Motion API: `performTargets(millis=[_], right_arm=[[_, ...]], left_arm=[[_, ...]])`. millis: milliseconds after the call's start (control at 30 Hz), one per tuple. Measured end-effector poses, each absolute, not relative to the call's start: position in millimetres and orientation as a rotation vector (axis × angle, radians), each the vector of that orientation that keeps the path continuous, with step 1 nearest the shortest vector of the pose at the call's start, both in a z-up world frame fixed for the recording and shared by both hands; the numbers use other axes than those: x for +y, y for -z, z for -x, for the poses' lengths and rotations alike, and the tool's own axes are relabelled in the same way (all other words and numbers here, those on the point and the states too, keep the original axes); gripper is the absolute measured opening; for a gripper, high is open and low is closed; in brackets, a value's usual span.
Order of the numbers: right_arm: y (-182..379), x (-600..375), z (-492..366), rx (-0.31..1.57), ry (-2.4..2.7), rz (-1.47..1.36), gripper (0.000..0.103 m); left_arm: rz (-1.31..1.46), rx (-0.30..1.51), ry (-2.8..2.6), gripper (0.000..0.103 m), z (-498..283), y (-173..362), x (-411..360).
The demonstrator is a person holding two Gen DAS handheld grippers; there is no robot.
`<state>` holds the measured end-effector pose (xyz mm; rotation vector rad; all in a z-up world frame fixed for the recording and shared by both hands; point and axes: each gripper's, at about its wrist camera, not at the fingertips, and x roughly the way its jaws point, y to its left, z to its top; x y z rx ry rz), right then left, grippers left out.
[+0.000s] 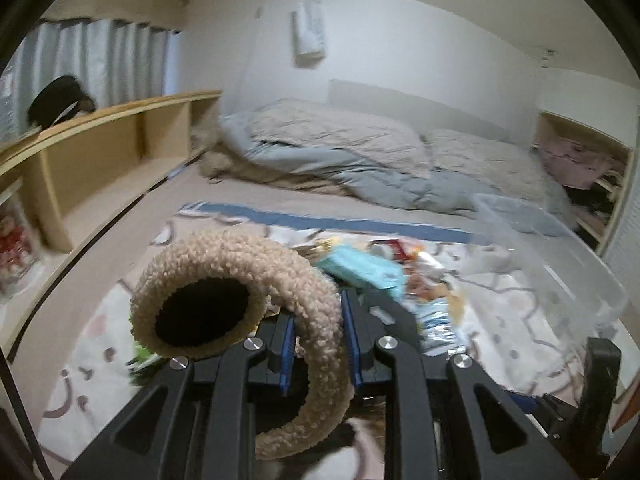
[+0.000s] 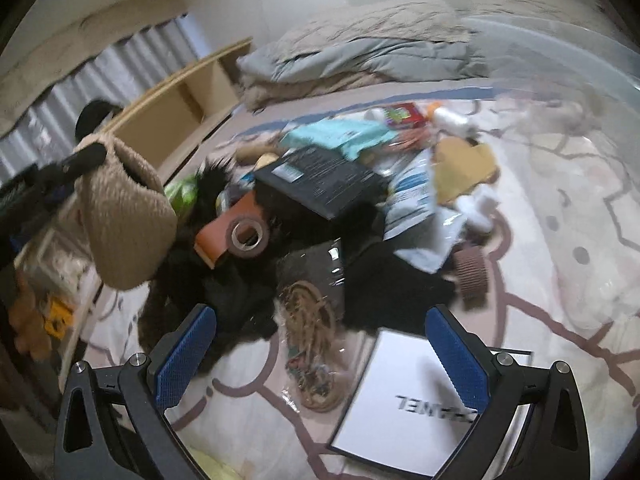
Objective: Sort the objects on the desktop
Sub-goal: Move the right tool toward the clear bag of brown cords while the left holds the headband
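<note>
One beige fleece hat (image 1: 240, 280) hangs pinched by its brim in the nearly closed left gripper (image 1: 320, 344) — crown opening facing left, long axis drooping downward — above the patterned blanket's (image 2: 560, 240) left edge. Right gripper (image 2: 320, 364) gapes wide, empty, over a white box (image 2: 400, 400).

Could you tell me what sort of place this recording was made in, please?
Most likely a bedroom: a rumpled duvet lies on a bed, a wooden shelf unit runs beside it, and grey curtains hang behind.
</note>
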<state>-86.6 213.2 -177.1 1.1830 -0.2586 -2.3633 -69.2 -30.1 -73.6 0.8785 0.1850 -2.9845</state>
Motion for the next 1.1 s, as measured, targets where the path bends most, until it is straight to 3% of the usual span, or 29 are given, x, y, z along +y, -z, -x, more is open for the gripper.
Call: performTargets(millis=[333, 900, 1100], right_arm=[[196.4, 167.6, 77.4, -0.105, 2.255, -1.232, 0.103], [213.1, 177.3, 84.2, -0.192, 2.211, -1.324, 0.103], [216.5, 180.3, 84.6, -0.143, 2.267, -1.351, 0.103]], left_arm=[[-1.054, 0.132, 2.751, 0.022, 72.8, 108.8, -92.5], [-1.163, 0.096, 2.905, 0.022, 96.5, 146.8, -26.3], [-1.189, 0.145, 2.893, 0.022, 96.3, 155.4, -26.5]])
